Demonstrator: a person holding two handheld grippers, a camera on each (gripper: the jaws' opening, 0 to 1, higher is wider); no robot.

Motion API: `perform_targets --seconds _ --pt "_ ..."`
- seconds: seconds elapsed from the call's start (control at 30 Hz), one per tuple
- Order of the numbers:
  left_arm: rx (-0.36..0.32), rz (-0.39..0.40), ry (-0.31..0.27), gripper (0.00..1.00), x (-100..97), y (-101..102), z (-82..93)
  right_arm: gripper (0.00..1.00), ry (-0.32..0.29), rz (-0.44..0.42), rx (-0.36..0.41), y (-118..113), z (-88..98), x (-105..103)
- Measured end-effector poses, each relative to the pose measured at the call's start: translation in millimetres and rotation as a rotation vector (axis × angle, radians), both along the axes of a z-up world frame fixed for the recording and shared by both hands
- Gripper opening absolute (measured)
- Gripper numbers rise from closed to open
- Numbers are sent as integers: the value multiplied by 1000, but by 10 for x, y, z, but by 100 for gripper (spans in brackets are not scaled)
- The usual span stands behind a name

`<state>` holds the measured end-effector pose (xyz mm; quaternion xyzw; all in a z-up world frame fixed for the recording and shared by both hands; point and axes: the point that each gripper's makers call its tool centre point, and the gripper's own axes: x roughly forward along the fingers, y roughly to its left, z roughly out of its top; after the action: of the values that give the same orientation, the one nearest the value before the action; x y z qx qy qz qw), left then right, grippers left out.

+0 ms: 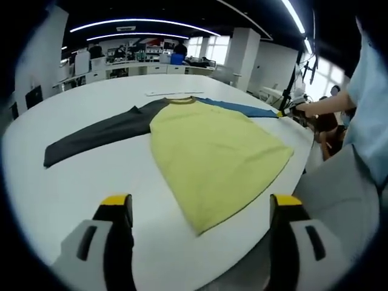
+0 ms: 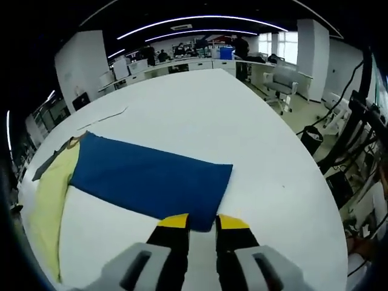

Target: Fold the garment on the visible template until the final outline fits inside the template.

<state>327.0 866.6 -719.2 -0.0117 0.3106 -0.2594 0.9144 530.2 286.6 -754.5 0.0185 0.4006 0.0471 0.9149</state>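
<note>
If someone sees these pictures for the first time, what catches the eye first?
The yellow shirt body spread flat on the white table, with its dark grey sleeve stretched out to one side. In the right gripper view, the blue sleeve lies flat, its cuff end at the nearly closed right gripper.

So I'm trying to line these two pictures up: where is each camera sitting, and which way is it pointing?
Left gripper view: rides the left gripper, open above the white table, facing the yellow long-sleeved shirt from its hem; a person's arm and torso at right.
Right gripper view: rides the right gripper, jaws narrowly apart at the blue sleeve cuff, facing along the sleeve.
Shared: shirt, blue sleeve, table, office background.
</note>
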Motion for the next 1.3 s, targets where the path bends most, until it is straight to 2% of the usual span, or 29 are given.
perform_targets --seconds 0.23,0.53,0.6,0.73,0.87,0.97,1.13,1.3 --pt "-3 -5 -5 90 8 -9 2 0 4 1 -9 17 -1 14" --pt "-19 -21 -13 91 2 -45 39 0 -60 -5 15 30 229 61" --pt "-18 -29 -20 90 10 -53 55 0 -81 -18 82 113 304 84" --pt "-17 -41 -28 90 33 -71 79 0 -126 -18 121 219 467 144" --pt "-21 -49 -33 90 46 -95 86 0 -165 -9 224 470 650 249" --pt "-25 -55 -35 90 43 -109 84 0 -188 35 255 700 773 316" --pt "-25 -52 -46 89 41 -101 86 0 -207 122 371 1268 960 429" --pt "-35 -40 -55 90 53 -83 120 0 -208 215 419 1777 1013 506"
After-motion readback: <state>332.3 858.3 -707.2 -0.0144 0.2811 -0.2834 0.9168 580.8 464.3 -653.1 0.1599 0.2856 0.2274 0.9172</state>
